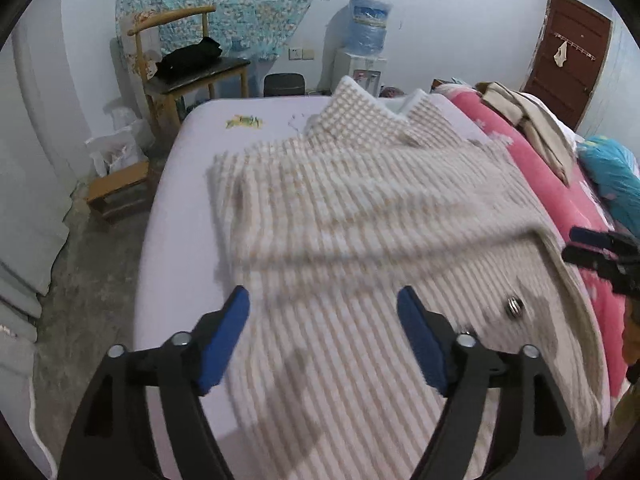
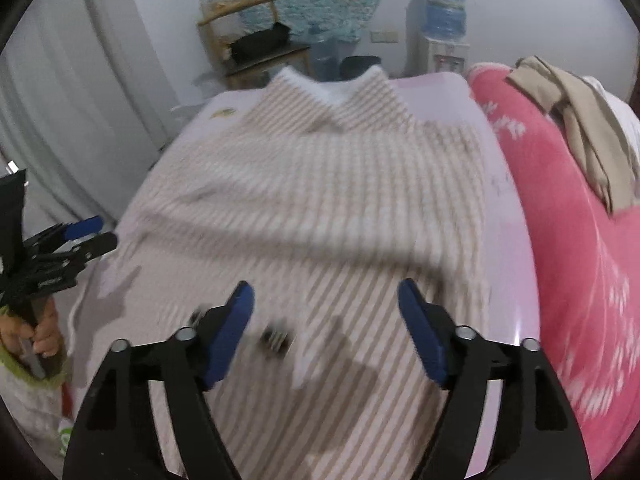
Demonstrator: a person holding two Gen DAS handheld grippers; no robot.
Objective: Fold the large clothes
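Bed (image 1: 168,208), striped garment (image 1: 360,216), door (image 1: 568,60) left-view only

1. A large beige-and-white checked fleece garment (image 1: 360,208) lay spread across the pale bed (image 1: 192,160), its white-lined collar (image 1: 376,112) at the far end.
2. One side panel was folded inward over the body, leaving a raised diagonal edge.
3. A round metal snap (image 1: 513,307) showed on the near lower section beside the pink quilt (image 1: 560,208).
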